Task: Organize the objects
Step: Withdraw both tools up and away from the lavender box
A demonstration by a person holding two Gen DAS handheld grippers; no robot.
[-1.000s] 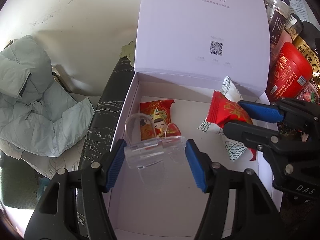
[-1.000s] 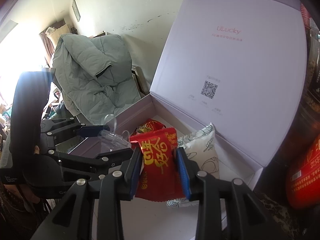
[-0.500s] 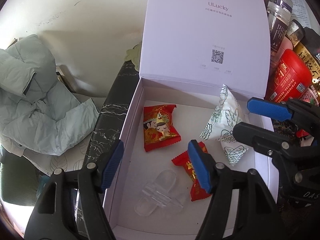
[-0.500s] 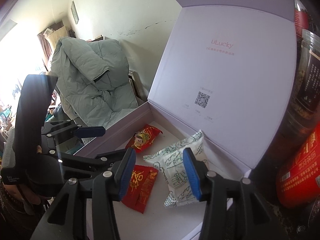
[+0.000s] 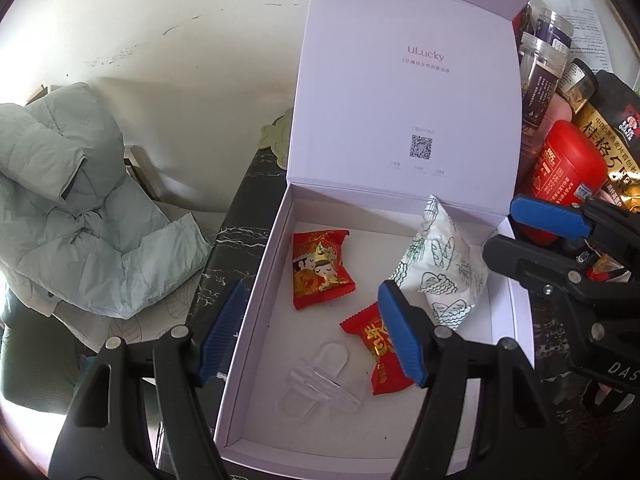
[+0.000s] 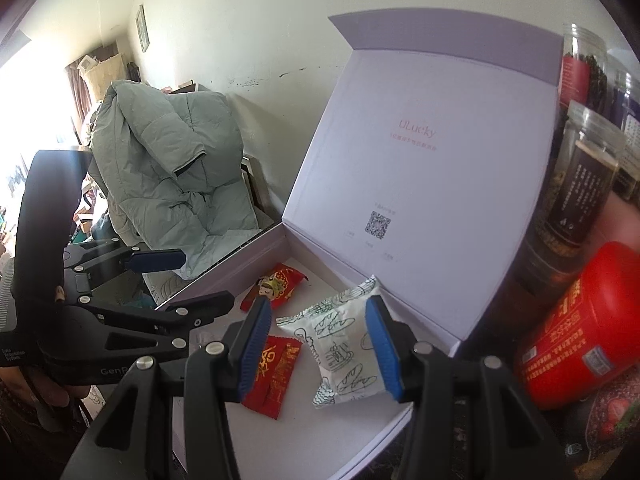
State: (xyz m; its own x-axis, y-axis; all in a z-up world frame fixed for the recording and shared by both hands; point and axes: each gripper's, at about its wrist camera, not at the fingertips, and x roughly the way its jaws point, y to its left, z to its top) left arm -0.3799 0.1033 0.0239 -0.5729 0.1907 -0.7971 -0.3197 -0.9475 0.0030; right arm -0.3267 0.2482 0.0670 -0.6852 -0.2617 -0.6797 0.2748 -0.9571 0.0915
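left wrist view: the left tongs (image 5: 308, 328) hang over the near left part of the open pale lilac cardboard box (image 5: 256, 292), jaws apart and having just been opening, nothing between them. on the box floor lies a clear plastic clip (image 5: 316, 380), flat and free. just right of it is a small red sweet packet with gold characters (image 5: 380, 348), partly hidden by the tongs' right blue pad. farther back lies a red sweet packet printed with a cartoon bride and groom (image 5: 320, 268), and at the right wall a white pillow packet with green line drawings (image 5: 444, 268) leans up. the right tongs (image 5: 520, 232) reach in from the right, empty. the box sits on a dark marbled table (image 5: 224, 264); a red canister (image 5: 568, 172) stands beside the lid.

right wrist view: the right tongs (image 6: 320, 348) stand open above the box (image 6: 404, 420), gripping nothing; the white pillow packet (image 6: 340, 344) and gold-lettered red packet (image 6: 276, 372) lie below, loose. the left tongs (image 6: 184, 280) show at left, parted. a grey-green padded jacket (image 6: 172, 168) is heaped behind.
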